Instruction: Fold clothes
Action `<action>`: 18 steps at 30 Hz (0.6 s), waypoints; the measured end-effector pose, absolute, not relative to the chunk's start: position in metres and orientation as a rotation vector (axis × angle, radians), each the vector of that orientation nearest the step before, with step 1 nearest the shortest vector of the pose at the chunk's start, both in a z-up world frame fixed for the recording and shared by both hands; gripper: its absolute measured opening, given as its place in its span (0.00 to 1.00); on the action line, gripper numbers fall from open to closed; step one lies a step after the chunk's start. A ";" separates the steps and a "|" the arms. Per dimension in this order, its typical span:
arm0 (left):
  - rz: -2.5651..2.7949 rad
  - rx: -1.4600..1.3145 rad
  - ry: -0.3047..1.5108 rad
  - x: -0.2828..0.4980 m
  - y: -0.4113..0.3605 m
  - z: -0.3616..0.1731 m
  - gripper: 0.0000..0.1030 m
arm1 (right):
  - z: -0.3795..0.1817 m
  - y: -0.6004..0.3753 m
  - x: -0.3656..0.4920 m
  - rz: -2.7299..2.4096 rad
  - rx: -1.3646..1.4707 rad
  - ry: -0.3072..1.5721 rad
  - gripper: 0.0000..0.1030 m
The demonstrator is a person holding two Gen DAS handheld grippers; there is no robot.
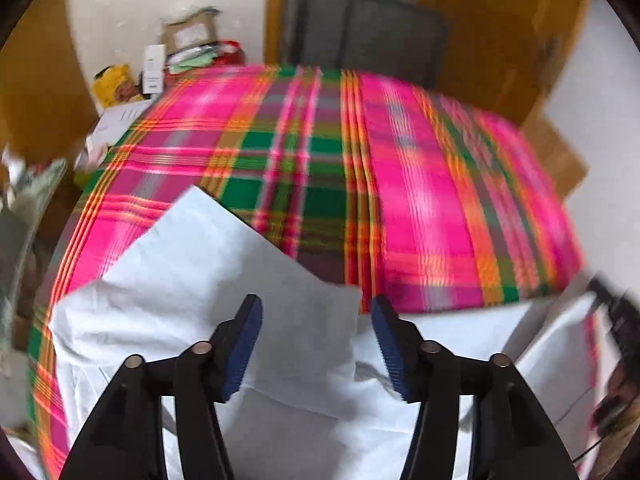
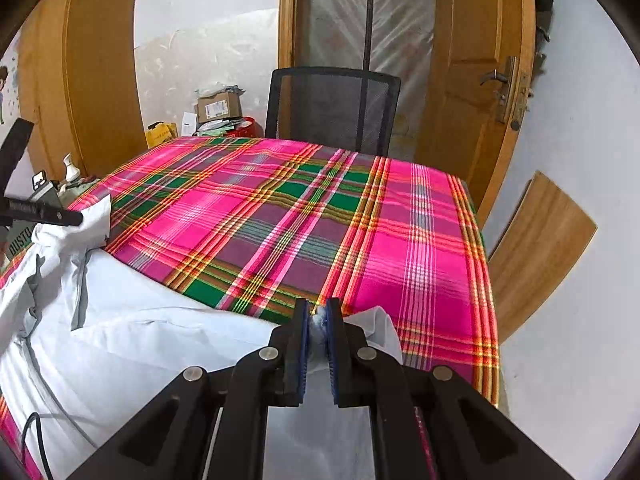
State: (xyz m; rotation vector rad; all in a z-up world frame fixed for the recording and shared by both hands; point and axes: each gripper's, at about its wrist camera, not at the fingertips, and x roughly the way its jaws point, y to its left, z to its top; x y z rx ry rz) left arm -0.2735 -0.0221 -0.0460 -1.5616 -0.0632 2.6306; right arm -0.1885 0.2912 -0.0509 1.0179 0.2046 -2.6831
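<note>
A pale blue-white garment (image 1: 208, 280) lies crumpled on the near part of a table covered with a pink, green and orange plaid cloth (image 1: 360, 184). My left gripper (image 1: 316, 312) is open just above the garment, its blue pads (image 1: 244, 344) wide apart, nothing between them. The view is blurred. My right gripper (image 2: 317, 314) is shut on a bunched edge of the garment (image 2: 160, 340) at the table's near right. The left gripper (image 2: 44, 212) shows at the far left of the right wrist view, over the garment's raised part.
A black mesh chair (image 2: 332, 108) stands behind the table's far edge (image 2: 280, 142). Cardboard boxes and clutter (image 2: 218, 114) sit at the far left. A wooden door (image 2: 476, 80) and a leaning wooden board (image 2: 536, 248) stand to the right.
</note>
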 end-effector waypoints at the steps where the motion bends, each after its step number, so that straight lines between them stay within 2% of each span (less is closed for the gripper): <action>1: 2.621 -1.596 -0.034 -0.277 -0.017 -0.052 0.58 | -0.052 0.292 -0.188 -2.682 1.022 0.199 0.09; 3: 2.601 -1.629 -0.005 -0.282 -0.012 -0.061 0.58 | -0.055 0.293 -0.188 -2.680 1.030 0.189 0.09; 4: 2.591 -1.645 0.009 -0.284 -0.009 -0.065 0.54 | -0.056 0.293 -0.188 -2.679 1.033 0.184 0.09; 5: 2.585 -1.659 0.020 -0.286 -0.008 -0.069 0.44 | -0.057 0.294 -0.188 -2.678 1.032 0.182 0.09; 6: 2.588 -1.666 0.019 -0.288 -0.008 -0.070 0.23 | -0.058 0.295 -0.187 -2.676 1.035 0.181 0.09; 7: 2.593 -1.671 0.015 -0.289 -0.009 -0.071 0.11 | -0.059 0.295 -0.186 -2.677 1.036 0.182 0.09; 8: 2.599 -1.666 0.001 -0.289 -0.011 -0.070 0.07 | -0.060 0.296 -0.185 -2.678 1.037 0.184 0.09; 18: 2.728 -1.388 -0.419 -0.241 -0.061 -0.030 0.05 | -0.059 0.304 -0.170 -2.701 1.009 0.142 0.09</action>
